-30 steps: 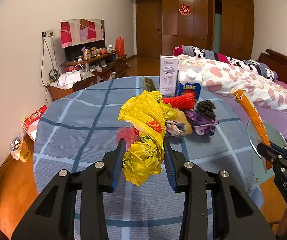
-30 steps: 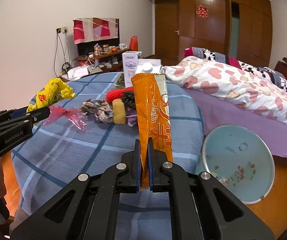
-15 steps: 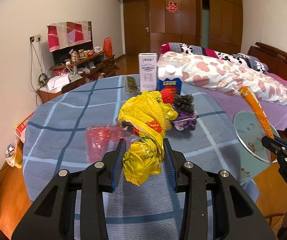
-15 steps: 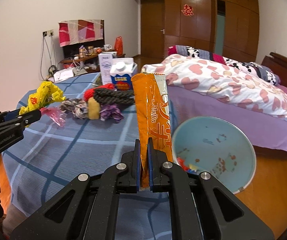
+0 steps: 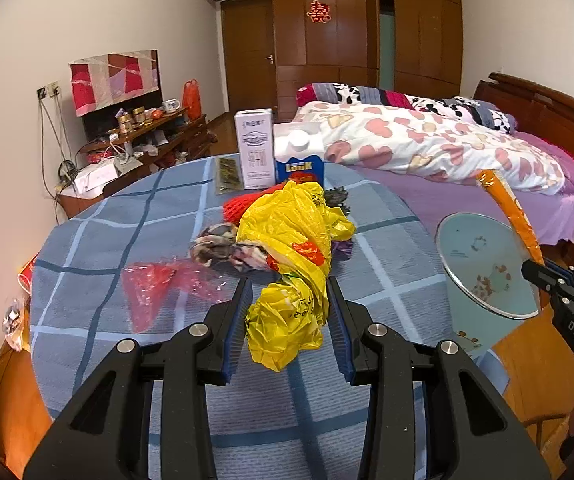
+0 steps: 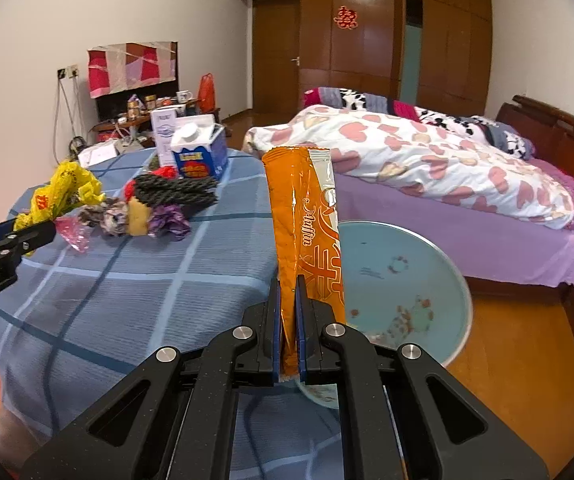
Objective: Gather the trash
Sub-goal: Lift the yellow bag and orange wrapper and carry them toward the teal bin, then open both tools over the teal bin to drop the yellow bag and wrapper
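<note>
Left wrist view: the black left gripper [image 5: 289, 316] w/ blue pads points forward & down over a round table in a blue checked cloth [image 5: 87, 248]. Its jaws are partly closed, pinching a crumpled yellow plastic bag [image 5: 291, 256] that bunches up between the pads. Behind the bag on the cloth lie a red crinkled plastic wrapper [image 5: 155, 288], a grey patterned rag [image 5: 223, 246], a red foam net [image 5: 243, 204], a white carton w/ blue "Look" label [image 5: 299, 156] & a tall white box [image 5: 254, 146]. At far right the black right gripper [image 5: 537, 268] enters, tilted up-left, holding a long orange snack wrapper [image 5: 511, 210] above a pale blue round waste bin [image 5: 483, 276] beside the table.

Right wrist view: right gripper [image 6: 289, 316] points forward & down, jaws fully closed on the lower end of the orange snack wrapper [image 6: 307, 232], which stands upright. Pale blue bin [image 6: 403, 280] sits just behind & right of it, on the orange wood floor, w/ bits of litter inside. Left gripper [image 6: 27, 236] shows at left edge, gripping the yellow bag [image 6: 63, 192] over the table [image 6: 135, 288].
</note>
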`<control>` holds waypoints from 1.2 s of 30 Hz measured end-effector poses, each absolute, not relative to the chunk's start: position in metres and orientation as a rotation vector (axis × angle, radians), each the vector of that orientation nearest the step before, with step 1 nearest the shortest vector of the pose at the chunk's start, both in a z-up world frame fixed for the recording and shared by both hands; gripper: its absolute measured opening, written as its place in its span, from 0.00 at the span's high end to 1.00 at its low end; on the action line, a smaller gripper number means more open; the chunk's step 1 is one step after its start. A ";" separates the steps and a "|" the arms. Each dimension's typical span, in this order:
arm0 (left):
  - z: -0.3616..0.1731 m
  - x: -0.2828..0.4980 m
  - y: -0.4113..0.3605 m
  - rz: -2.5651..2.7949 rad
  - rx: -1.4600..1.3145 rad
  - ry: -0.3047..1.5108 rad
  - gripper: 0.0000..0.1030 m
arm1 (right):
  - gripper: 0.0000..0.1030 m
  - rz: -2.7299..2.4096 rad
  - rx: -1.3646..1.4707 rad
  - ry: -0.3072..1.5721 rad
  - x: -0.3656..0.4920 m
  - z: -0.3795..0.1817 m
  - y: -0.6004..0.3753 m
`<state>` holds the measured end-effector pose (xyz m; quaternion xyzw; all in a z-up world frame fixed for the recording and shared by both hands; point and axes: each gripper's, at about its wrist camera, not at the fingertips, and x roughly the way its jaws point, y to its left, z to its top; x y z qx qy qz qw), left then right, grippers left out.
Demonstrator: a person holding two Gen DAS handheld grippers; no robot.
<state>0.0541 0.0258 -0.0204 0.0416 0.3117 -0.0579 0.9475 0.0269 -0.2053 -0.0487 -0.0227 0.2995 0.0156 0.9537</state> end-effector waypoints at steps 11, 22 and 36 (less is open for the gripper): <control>-0.019 0.058 -0.005 -0.189 0.112 0.631 0.64 | 0.93 -0.040 0.001 0.631 0.034 -0.057 -0.241; -0.016 0.064 -0.061 -0.306 0.154 0.615 0.64 | 0.93 -0.110 0.027 0.680 0.046 -0.075 -0.270; -0.043 0.085 -0.135 -0.463 0.211 0.685 0.64 | 0.93 -0.164 0.068 0.751 0.058 -0.100 -0.307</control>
